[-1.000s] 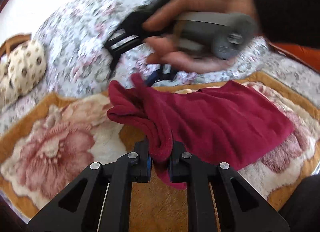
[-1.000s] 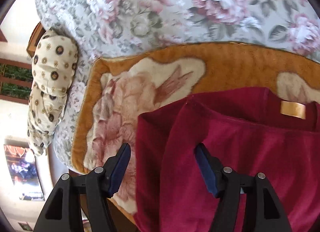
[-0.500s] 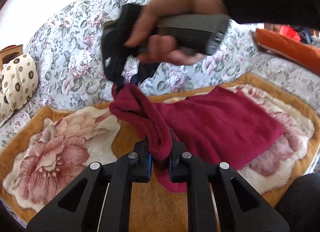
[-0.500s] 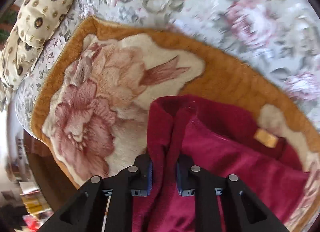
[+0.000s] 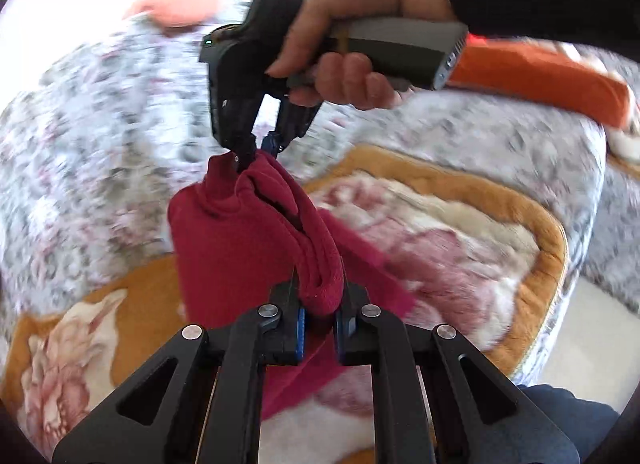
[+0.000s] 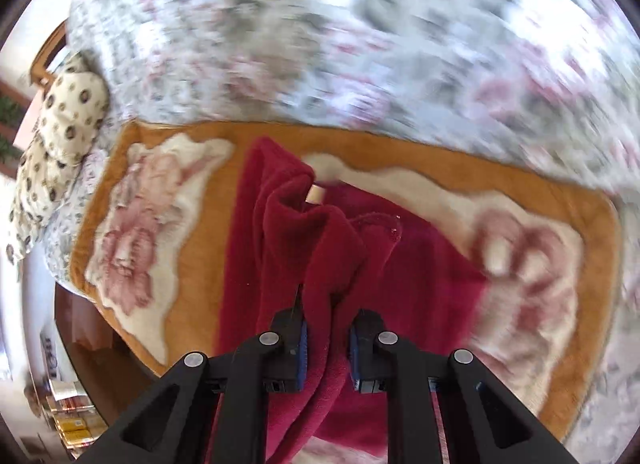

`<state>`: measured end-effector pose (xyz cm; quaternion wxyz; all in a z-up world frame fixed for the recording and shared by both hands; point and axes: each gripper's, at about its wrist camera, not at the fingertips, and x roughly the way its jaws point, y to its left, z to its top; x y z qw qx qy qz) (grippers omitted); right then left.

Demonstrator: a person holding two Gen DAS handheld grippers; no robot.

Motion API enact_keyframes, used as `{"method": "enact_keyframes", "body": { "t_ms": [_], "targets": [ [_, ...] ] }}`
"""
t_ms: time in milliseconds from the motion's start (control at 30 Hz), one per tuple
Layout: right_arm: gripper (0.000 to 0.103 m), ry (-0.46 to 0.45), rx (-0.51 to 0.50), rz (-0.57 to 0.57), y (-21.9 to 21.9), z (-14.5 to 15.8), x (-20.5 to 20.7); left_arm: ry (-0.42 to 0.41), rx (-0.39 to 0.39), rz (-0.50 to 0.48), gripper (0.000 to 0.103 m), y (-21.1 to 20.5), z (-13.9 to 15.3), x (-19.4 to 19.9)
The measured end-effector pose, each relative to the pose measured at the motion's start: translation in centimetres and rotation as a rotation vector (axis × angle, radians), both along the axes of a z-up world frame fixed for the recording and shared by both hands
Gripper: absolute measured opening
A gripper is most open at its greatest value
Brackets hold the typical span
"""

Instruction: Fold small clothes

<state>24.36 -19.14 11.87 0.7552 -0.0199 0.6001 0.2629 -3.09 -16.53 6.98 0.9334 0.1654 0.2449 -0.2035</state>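
Garment (image 5: 240, 248), dark red, hangs mid-frame between my left gripper (image 5: 320, 324) and right gripper (image 5: 256, 152), both clamped on its bunched edge. Beneath I see the floral blanket (image 5: 460, 232); a spotted pillow (image 6: 56, 144) sits far left, nothing blocking.

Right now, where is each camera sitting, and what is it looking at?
Left wrist: on the left gripper, looking forward across the bed; shows its fingers clamping the red garment, plus the person's hand holding the right gripper.
Right wrist: on the right gripper, looking steeply down; shows its fingers.
Shared: garment, orange flowered blanket.
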Motion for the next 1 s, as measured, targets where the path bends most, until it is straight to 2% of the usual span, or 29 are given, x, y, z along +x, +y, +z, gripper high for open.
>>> {"method": "enact_keyframes", "body": {
  "t_ms": [167,267,333,433,500,567,667,700,767,867,933,1000],
  "targets": [
    [0.015,0.000,0.057,-0.051,-3.1,-4.5,1.0,0.086,0.082,-0.033,0.010,-2.9,-2.3,1.6],
    [0.016,-0.041,0.054,-0.085,-3.5,-6.8,1.3,0.173,0.091,-0.055,0.015,-3.5,-3.7,2.5],
    [0.019,-0.065,0.031,-0.125,-4.0,-7.9,1.6,0.230,0.067,-0.086,0.020,-3.7,-4.1,2.4],
    [0.025,-0.088,0.095,-0.233,-6.0,-7.6,1.8,0.325,-0.047,-0.164,0.023,-2.7,-3.7,1.4],
    [0.025,-0.162,0.125,-0.298,-7.8,-5.9,1.1,0.338,-0.109,-0.186,0.023,-1.5,-2.8,0.3],
    [0.026,-0.262,0.159,-0.303,-9.0,-3.5,-0.7,0.308,-0.134,-0.160,0.023,0.2,-1.9,-0.9],
    [0.026,-0.401,0.246,-0.153,-9.4,-0.7,-5.8,0.249,-0.166,-0.080,0.023,3.9,-1.0,-2.1],
    [0.026,-0.483,0.247,-0.075,-9.2,0.0,-8.7,0.241,-0.178,-0.047,0.023,5.2,-1.0,-2.0],
    [0.026,-0.588,0.216,0.026,-8.8,0.2,-12.7,0.257,-0.212,0.016,0.023,8.0,-1.4,-1.0],
    [0.026,-0.678,0.154,0.169,-7.6,-1.3,-18.1,0.303,-0.302,0.089,0.022,10.8,-2.2,0.9],
    [0.026,-0.722,0.072,0.227,-6.6,-2.9,-20.2,0.346,-0.387,0.076,0.022,11.0,-2.5,2.3],
    [0.026,-0.740,0.067,0.267,-5.8,-4.2,-21.2,0.397,-0.414,0.062,0.022,10.4,-3.1,3.6]
  ]
}}
